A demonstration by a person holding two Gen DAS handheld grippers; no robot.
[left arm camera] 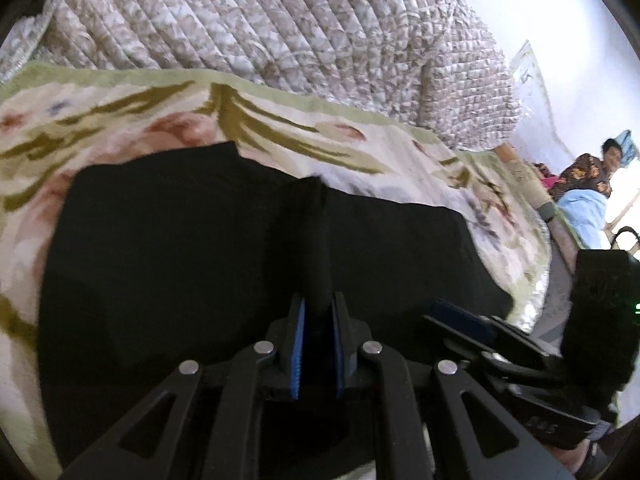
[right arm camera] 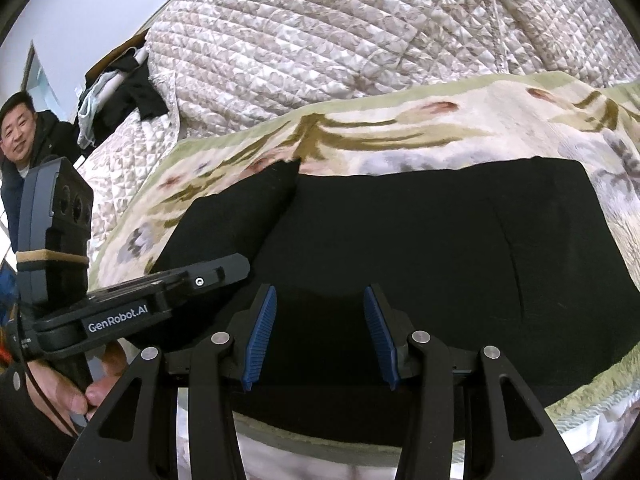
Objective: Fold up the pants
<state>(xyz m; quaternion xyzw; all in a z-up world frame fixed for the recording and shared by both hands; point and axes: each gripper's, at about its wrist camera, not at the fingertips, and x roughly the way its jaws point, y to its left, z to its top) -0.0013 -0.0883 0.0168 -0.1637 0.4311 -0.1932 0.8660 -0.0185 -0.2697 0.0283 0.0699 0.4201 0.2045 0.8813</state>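
Black pants lie spread on the floral blanket, which covers the bed in front of a heaped quilt. The pants are the landmark here, a dark flat block with the blanket showing on all sides of them.

Left gripper is down on the pants, its blue pads drawn close and pinching a raised ridge of black cloth that runs away from the fingertips toward the pants' far edge. The fold stands up off the rest of the fabric like a narrow tent.

Just right of that pinch, in the left wrist view, the right gripper shows one blue pad low over the pants' near right part.

From the right wrist view, the right gripper hangs over the near edge of the pants with its jaws spread, blue pads well apart, nothing clamped between them; black cloth lies below the gap. Whether the fingertips touch the fabric I cannot tell.

On the pants' left side there, one flap is lifted to a point against the blanket. The left gripper reaches in beside it, held by a hand.

Beyond the pants the quilt piles high. A person sits off to the far left of them, and another person shows at the far right in the left wrist view.
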